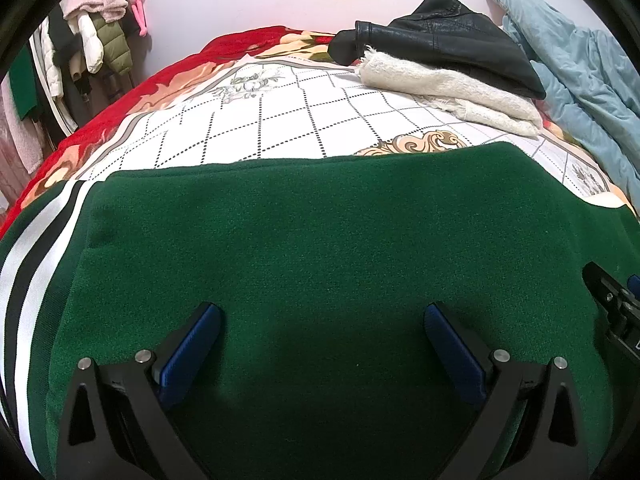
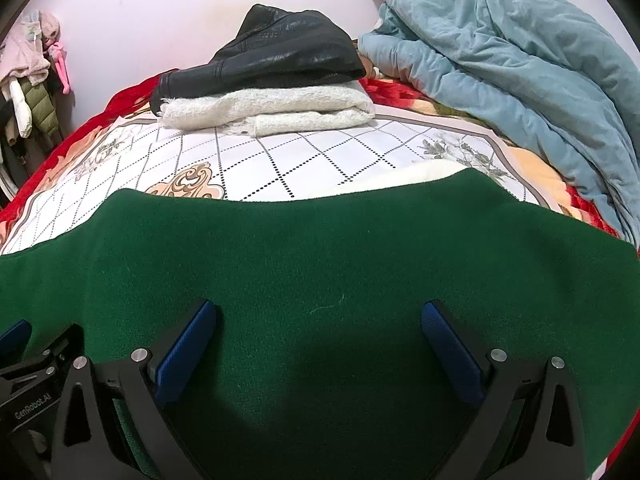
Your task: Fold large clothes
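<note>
Green fabric fills the lower half of both my wrist views: one large green garment (image 1: 320,248) lies spread flat on the bed (image 1: 248,128), its far edge running across the middle of the quilted white sheet. On its left end, in the left wrist view, I count two white stripes (image 1: 48,240) alternating with dark ones on a ribbed band. My left gripper (image 1: 322,316) is released, both blue pads (image 1: 192,348) spread wide over the cloth with nothing between them; whether the fingertips touch the fabric I cannot tell. My right gripper (image 2: 320,314) is in the same state, its two blue pads (image 2: 186,350) splayed apart above the green cloth (image 2: 320,264) and grasping nothing. Each camera catches the other tool at its edge, so the two grippers sit side by side, near each other. Beyond the garment I count two folded items stacked at the far side of the bed: one fuzzy cream sweater (image 2: 272,110) on the sheet and one black leather jacket (image 2: 280,48) resting on top of it. Just beside that stack to the right lies one rumpled pale blue duvet (image 2: 520,68), heaped against the wall. At the far left several coats hang on one clothes rack (image 1: 80,40), well apart from the bed's pile; their exact number is too jumbled for me to count.
</note>
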The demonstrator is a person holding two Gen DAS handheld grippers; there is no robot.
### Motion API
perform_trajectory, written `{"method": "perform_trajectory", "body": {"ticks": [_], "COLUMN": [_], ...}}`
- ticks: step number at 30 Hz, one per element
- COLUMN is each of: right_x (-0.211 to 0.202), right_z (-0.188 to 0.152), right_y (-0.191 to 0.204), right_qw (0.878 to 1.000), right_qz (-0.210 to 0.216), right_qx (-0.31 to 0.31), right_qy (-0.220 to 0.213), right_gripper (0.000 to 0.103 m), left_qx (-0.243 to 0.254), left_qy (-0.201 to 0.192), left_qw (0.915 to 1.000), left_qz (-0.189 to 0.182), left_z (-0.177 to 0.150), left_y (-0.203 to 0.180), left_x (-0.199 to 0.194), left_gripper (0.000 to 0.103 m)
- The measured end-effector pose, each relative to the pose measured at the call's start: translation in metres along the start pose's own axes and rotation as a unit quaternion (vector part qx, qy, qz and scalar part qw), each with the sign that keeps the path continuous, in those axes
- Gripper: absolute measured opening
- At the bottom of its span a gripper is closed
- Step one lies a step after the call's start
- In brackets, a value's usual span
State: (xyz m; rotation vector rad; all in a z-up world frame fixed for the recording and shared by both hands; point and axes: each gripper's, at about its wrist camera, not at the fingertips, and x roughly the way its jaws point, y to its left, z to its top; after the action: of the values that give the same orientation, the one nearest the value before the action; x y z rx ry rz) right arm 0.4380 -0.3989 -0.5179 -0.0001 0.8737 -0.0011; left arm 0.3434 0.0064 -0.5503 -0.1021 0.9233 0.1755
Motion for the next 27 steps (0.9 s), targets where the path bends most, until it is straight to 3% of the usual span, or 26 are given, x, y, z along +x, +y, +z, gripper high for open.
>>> {"method": "perform_trajectory", "body": {"ticks": [27], "right_x": [0.0009], "right_z": [-0.0007], "right_y": [-0.0004], "right_qw": [1.000], "right_qz": [0.006], "right_qx": [0.005], "right_qy": [0.006], "right_gripper": [0.103], "left_qx": [0.001], "left_qy": [0.000], "left_qw": [1.0000], "left_qz": [0.000], "left_z": [0.0000], "left_y": [0.0003], "left_x": [0.0001], "left_gripper": [0.103]}}
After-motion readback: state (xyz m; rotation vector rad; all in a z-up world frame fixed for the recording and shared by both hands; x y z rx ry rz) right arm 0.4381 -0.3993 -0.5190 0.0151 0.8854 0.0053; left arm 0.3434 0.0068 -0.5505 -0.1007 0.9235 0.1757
